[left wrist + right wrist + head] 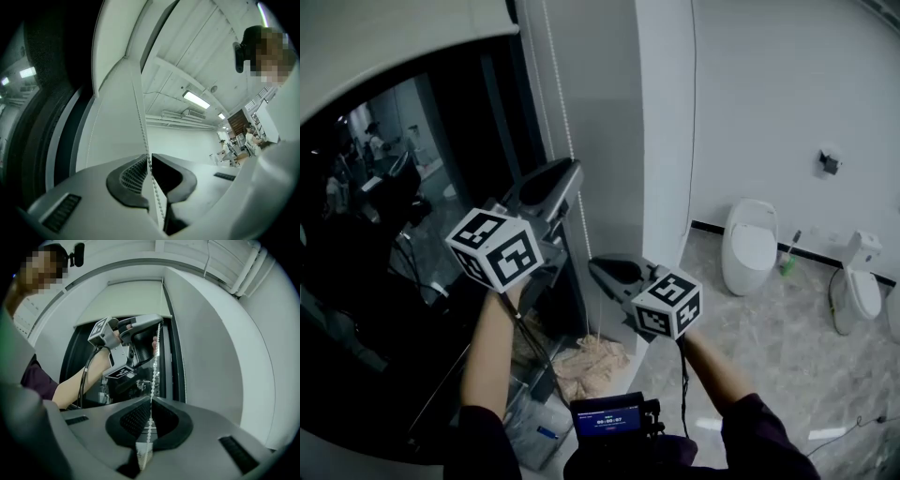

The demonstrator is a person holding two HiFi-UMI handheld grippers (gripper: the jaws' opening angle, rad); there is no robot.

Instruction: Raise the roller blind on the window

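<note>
The white roller blind [384,42] covers the top of the dark window [384,281]; the right gripper view shows the blind [124,296] hanging over the upper pane. A white bead chain [565,122] hangs along the frame's right side. My left gripper [575,169] is shut on the chain, higher up; its own view shows the beads [139,112] running up out of its pinched jaws [149,158]. Below it, my right gripper [592,265] is shut on the same chain [154,366], the beads passing between its closed pads [151,401]. The left gripper [158,320] shows above it there.
A white wall column [666,141] stands right of the window. Two toilets [750,244] [862,286] and a toilet brush [787,262] line the far wall on the tiled floor. Debris [595,361] lies at the window's foot. A small screen device [609,417] sits at my chest.
</note>
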